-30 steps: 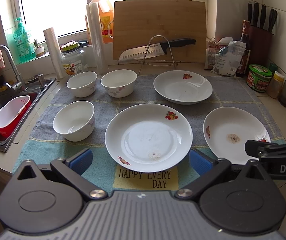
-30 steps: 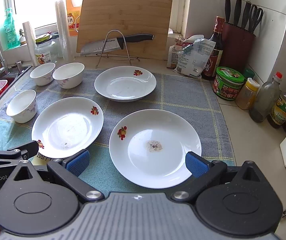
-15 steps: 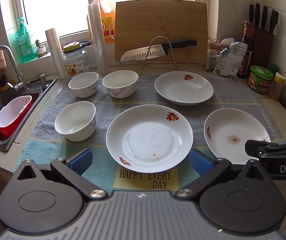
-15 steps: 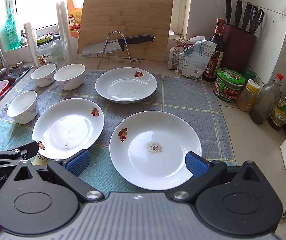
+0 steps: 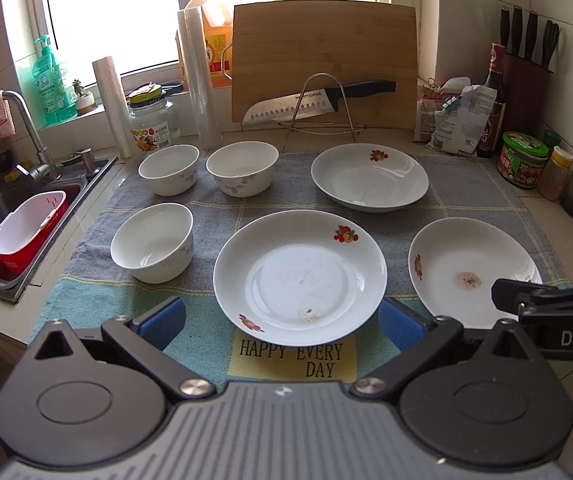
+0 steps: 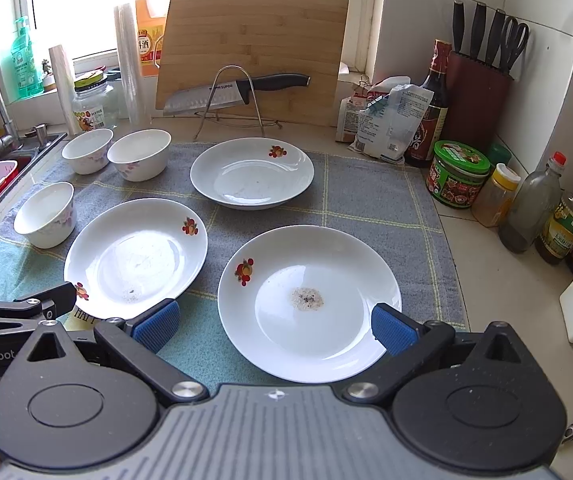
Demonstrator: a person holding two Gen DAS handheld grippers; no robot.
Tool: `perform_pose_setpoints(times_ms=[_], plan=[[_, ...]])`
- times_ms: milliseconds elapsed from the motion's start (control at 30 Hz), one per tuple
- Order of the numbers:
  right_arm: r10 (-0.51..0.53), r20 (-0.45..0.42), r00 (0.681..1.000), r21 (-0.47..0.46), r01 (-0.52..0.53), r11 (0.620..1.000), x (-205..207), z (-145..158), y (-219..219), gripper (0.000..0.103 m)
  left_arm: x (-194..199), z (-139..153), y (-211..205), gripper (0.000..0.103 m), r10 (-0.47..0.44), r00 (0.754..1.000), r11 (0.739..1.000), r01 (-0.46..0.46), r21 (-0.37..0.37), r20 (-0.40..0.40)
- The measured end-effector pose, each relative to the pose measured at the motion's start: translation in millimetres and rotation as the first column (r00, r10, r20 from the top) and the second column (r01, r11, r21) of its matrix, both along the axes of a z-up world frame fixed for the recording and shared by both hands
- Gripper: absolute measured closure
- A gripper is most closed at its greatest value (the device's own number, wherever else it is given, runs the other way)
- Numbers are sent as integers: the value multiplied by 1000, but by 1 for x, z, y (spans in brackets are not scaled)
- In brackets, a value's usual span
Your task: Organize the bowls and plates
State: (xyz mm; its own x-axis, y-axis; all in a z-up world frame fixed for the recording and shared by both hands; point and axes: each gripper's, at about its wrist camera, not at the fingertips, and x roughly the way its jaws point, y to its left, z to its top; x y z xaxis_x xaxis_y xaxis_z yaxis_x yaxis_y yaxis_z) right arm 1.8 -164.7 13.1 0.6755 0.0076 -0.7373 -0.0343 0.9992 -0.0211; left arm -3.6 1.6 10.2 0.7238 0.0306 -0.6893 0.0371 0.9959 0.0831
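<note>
White plates (image 5: 300, 278) apart on towel (image 5: 222, 204)

left gripper (image 5: 282, 318): jaws wide apart, empty | right gripper (image 6: 274, 326): jaws wide apart, empty

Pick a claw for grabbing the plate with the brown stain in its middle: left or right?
Right. The right claw is open and centred on the stained plate, with the near rim between its pads. The left claw faces the middle plate instead; from there the stained plate sits off to its right.
</note>
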Motion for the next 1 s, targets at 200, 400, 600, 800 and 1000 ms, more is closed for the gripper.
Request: perform_pose_setpoints(times_ms=[200, 400, 600, 800, 1000], plan=[[2, 4, 1000, -4, -2, 1000, 0, 1, 1, 0, 0, 1, 0, 1, 1, 1000, 1000, -1, 0, 0], [0, 2, 1000, -9, 0, 1000, 1, 1, 0, 0, 0, 1, 1, 1, 1, 1000, 1000, -1, -3, -1], [-1, 8, 1000, -13, 1, 1000, 1, 2, 0, 0, 0, 3, 1, 1, 2, 1000, 1000, -2, -5, 0], [-4, 9, 1000, -21, 4, 1000, 1, 2, 0, 0, 1, 4, 1, 1, 1, 1000, 1000, -1, -7, 0], [-7, 16, 1000, -26, 7, 1000, 1, 3, -1, 0, -1, 5, -1, 1, -2, 1000, 1000, 2, -26, 3]])
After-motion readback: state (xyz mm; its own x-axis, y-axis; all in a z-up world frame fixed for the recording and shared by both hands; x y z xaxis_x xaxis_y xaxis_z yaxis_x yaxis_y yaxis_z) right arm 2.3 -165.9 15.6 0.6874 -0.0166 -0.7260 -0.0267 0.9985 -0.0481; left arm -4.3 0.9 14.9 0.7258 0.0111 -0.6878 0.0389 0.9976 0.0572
